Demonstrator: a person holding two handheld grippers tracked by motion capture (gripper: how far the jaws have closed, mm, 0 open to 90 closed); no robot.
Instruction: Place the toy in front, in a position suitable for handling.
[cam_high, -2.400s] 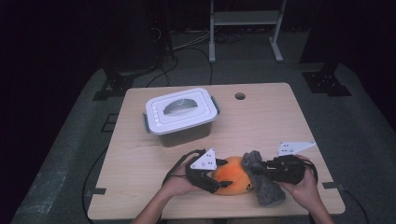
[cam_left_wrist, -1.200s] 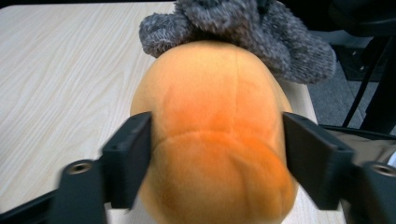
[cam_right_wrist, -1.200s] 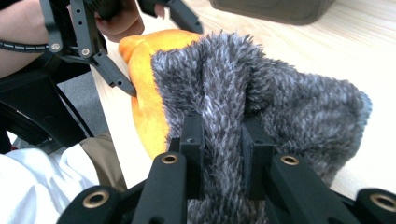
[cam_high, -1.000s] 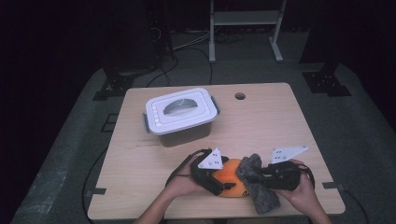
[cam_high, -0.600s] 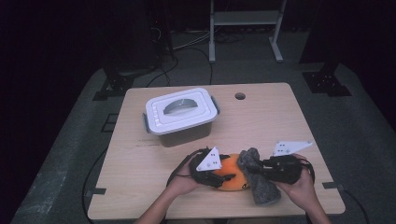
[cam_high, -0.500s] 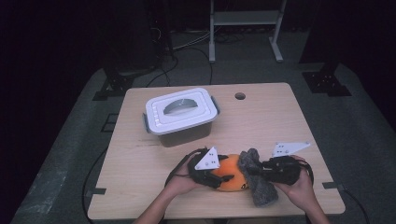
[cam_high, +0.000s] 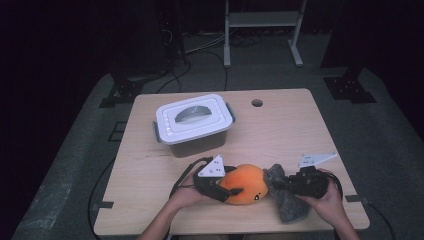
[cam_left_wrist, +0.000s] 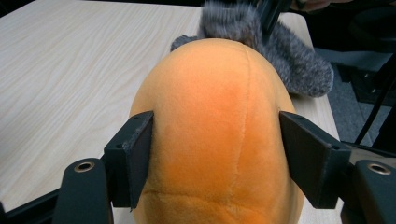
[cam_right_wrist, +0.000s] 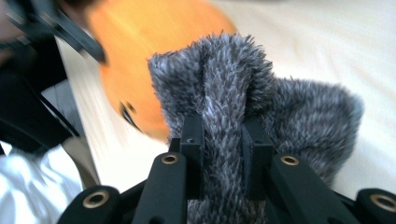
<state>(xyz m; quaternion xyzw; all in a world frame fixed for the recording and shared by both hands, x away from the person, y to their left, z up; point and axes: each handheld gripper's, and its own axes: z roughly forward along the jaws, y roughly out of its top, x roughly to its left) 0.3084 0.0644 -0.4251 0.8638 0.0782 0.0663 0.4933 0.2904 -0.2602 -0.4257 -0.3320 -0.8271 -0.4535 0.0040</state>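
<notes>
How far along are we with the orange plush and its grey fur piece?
Done: both tongs are on the toy. In hand: left tongs straddle the orange plush, their jaws having just opened a little; right tongs pinch the grey fur piece. Left: the white lidded box sits closed, untouched.

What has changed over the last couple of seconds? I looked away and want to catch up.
The right tool, shut on the grey furry cloth, has edged slightly sideways with it. The left tool sits around the orange plush toy; its jaws have just been closing, then easing open a little, with the toy between them. The lidded box and the table stayed as they were.
</notes>
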